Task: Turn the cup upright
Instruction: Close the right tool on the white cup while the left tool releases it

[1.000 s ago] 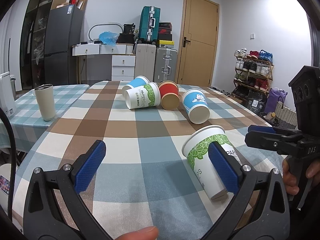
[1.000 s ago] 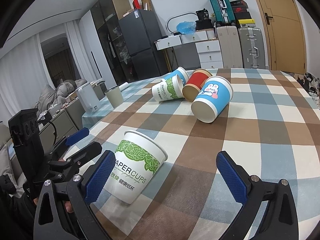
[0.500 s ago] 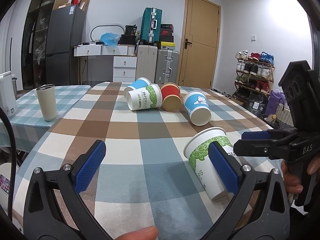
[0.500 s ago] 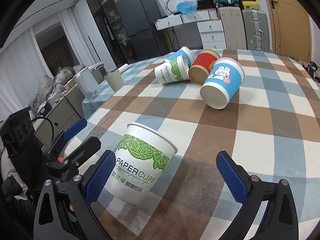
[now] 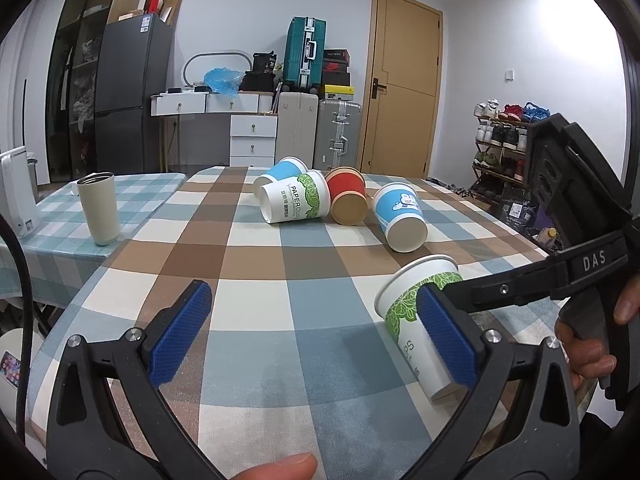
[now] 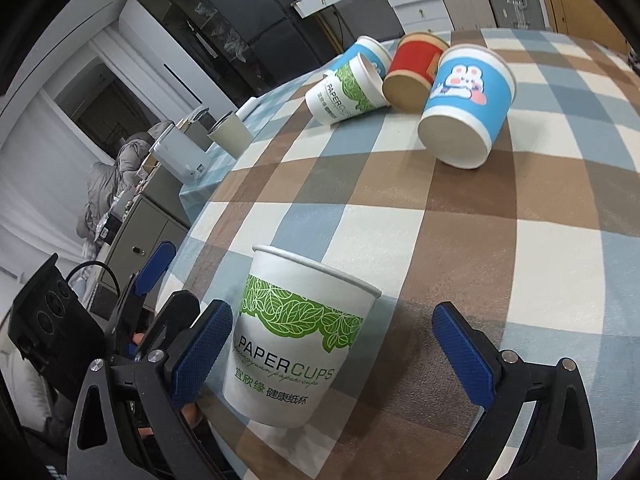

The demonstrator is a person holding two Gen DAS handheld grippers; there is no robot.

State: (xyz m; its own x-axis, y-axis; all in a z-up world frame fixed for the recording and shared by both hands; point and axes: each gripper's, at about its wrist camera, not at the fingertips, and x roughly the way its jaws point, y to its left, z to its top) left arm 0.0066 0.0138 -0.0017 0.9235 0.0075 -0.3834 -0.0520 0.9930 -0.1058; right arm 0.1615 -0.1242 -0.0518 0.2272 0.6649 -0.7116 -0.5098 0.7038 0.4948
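A white paper cup with green leaves (image 6: 296, 344) stands mouth-up near the table's front edge, leaning a little. My right gripper (image 6: 332, 348) is open, its jaws on either side of the cup's lower body, not pressing on it. In the left wrist view the same cup (image 5: 416, 316) sits at the lower right, partly behind my left gripper's right pad. My left gripper (image 5: 316, 340) is open and empty, low over the checked tablecloth. The right gripper's black body (image 5: 576, 264) reaches in from the right.
Several cups lie on their sides at the table's middle: a green-leaf one (image 5: 294, 202), a red one (image 5: 348, 200), a blue rabbit one (image 5: 400, 216), another blue one (image 5: 280, 170). A beige tumbler (image 5: 98, 208) stands on the left table. The table's front edge is close to the cup.
The right gripper has moved in closer and tilted down around the green-leaf cup. The cup now stands more upright. The left gripper has barely moved.
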